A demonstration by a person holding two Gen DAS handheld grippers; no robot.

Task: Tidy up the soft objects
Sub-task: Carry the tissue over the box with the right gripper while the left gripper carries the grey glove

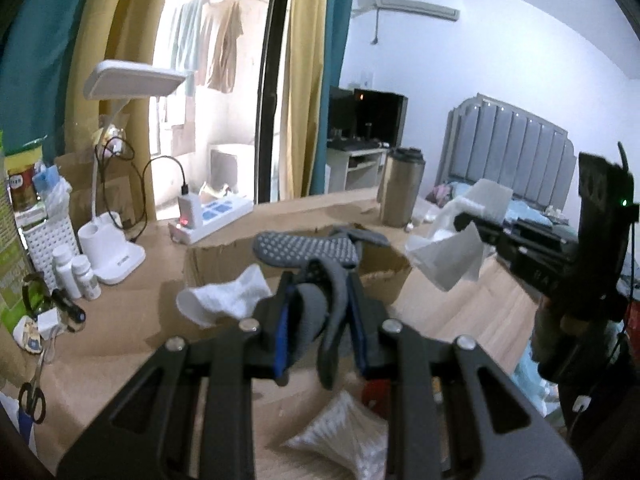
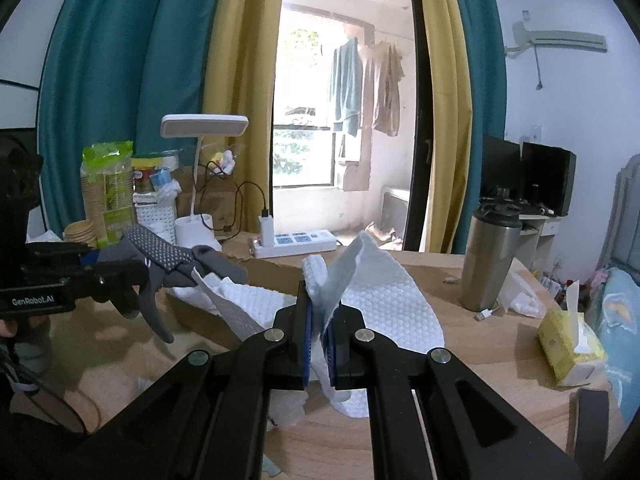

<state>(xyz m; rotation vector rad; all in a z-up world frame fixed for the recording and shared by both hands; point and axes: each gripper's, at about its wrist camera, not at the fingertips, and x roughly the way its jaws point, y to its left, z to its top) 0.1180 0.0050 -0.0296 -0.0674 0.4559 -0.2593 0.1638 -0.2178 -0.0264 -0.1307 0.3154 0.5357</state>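
Note:
My left gripper [image 1: 320, 284] is shut on a grey sock [image 1: 316, 312] that hangs crumpled between its blue pads, above the table. Beyond it stands a shallow cardboard box [image 1: 216, 260] with a second grey, dotted sock [image 1: 304, 250] lying across it and a white sock [image 1: 224, 298] at its near left corner. My right gripper [image 2: 320, 304] is shut on a white dimpled paper towel [image 2: 384, 300] that fans out over the table. In the left wrist view the right gripper [image 1: 464, 220] holds the towel [image 1: 444, 256] at the right. The right wrist view shows the left gripper [image 2: 138, 284] with its sock [image 2: 160, 256] at the left.
A white desk lamp [image 1: 116, 256], a power strip [image 1: 212, 216] with a charger, small bottles [image 1: 76, 272] and scissors [image 1: 32, 396] line the left side. A steel tumbler [image 2: 492, 256] and a yellow tissue box [image 2: 568, 344] stand to the right. A clear bag [image 1: 344, 432] lies under my left gripper.

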